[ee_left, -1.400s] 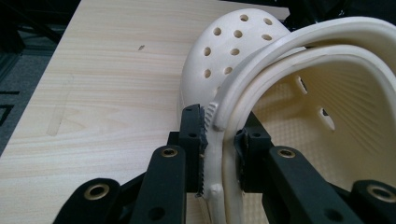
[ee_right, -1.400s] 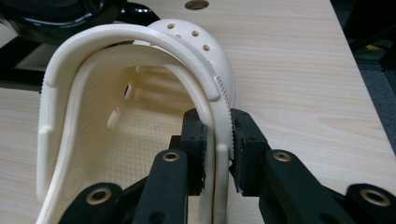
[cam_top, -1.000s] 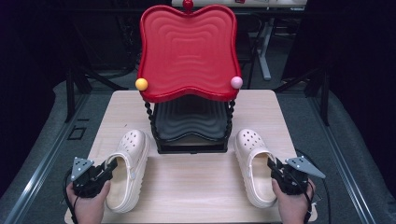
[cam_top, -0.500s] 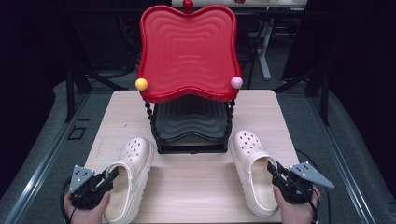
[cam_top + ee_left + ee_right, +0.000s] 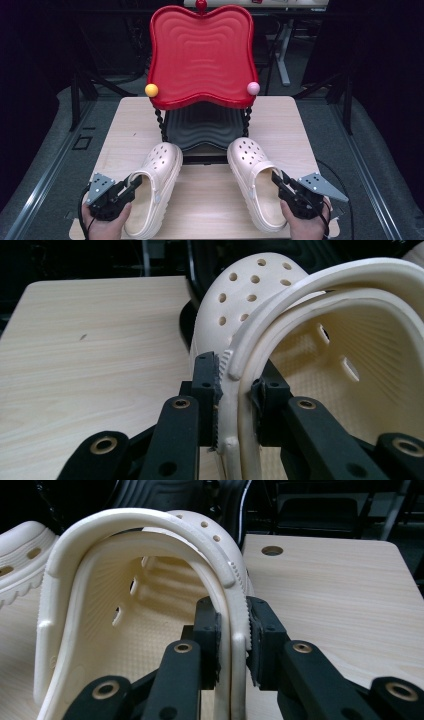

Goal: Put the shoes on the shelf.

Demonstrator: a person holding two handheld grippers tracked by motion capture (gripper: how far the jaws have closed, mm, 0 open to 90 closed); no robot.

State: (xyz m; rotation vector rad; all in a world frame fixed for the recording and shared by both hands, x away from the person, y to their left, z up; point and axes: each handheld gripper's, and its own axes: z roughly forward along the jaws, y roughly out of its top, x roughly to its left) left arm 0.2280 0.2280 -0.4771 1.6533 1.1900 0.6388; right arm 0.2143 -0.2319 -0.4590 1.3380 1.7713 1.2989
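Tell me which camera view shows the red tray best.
The high view: the red tray shows whole there, tilted on its stand behind both clogs, with a yellow ball and a pink ball at its front corners. The two gripper views show clog and table, with dark shapes behind that I cannot identify.

No readable text, label, brand or number on anything here

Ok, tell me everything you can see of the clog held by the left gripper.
The left clog is a cream, foam-like moulded shoe with round holes over its toe, a textured footbed and a heel strap swung up over the opening. It sits on the wooden table, toe pointing toward the red tiered rack, beside the rack's black lower tray. The left gripper is clamped on its outer side wall, one jaw inside, one outside.
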